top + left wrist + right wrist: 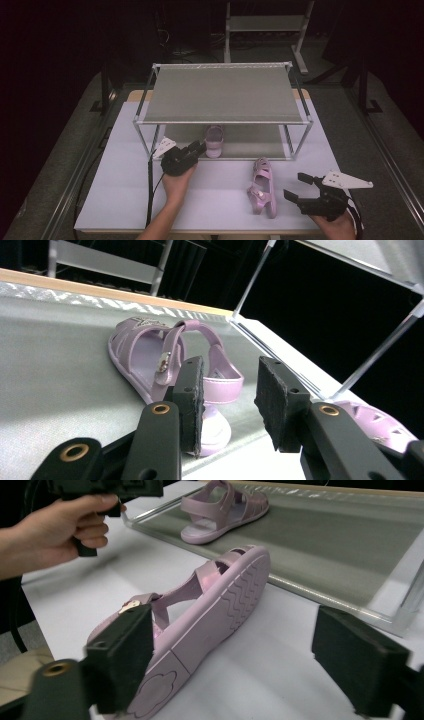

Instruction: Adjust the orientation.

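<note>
One pink sandal stands upright on the rack's lower shelf, heel towards me. My left gripper sits just left of that heel. In the left gripper view the jaws of the left gripper stand apart in front of the sandal, and the pads do not press its heel strap. A second pink sandal lies tipped on its side on the white table. My right gripper is open just right of it. In the right gripper view this sandal lies by the left pad of the wide-open right gripper.
The metal rack has a grey top shelf over the lower one, with thin corner posts at the front. The white table has bare room to the left and along its front edge. A cable trails from the left gripper.
</note>
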The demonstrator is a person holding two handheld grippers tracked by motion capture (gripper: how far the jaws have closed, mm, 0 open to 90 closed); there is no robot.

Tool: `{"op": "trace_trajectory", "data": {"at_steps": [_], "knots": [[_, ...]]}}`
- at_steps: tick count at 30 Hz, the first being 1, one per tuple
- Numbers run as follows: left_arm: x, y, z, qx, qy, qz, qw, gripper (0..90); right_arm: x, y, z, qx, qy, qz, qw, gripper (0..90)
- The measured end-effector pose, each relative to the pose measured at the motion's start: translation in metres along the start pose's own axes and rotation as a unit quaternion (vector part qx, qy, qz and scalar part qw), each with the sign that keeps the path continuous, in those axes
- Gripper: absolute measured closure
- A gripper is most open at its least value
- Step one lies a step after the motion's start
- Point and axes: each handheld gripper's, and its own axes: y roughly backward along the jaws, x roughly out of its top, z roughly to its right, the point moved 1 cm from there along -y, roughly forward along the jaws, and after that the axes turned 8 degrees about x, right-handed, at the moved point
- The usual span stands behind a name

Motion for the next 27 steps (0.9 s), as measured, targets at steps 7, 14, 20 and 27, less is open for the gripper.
{"op": "trace_trajectory", "data": {"at_steps": [7,14,20,27], "knots": [[-0.004,0.012,0.004,-0.014,-0.020,-0.018,0.9995,58.6,0.001,0.000,-0.004,0.003,0.012,0.000,0.9999,26.2],[-0.005,0.030,0.008,-0.037,-0.025,-0.031,0.9985,53.5,0.003,-0.001,-0.010,0.017,0.019,-0.001,0.9997,41.4],[-0.005,0.049,0.005,-0.048,-0.028,-0.040,0.9977,49.5,0.008,-0.009,-0.019,0.023,0.028,-0.012,0.9993,54.5],[-0.004,0.074,-0.001,-0.045,-0.040,-0.038,0.9975,47.5,0.012,-0.020,-0.032,0.017,0.038,-0.043,0.9982,71.1]]}}
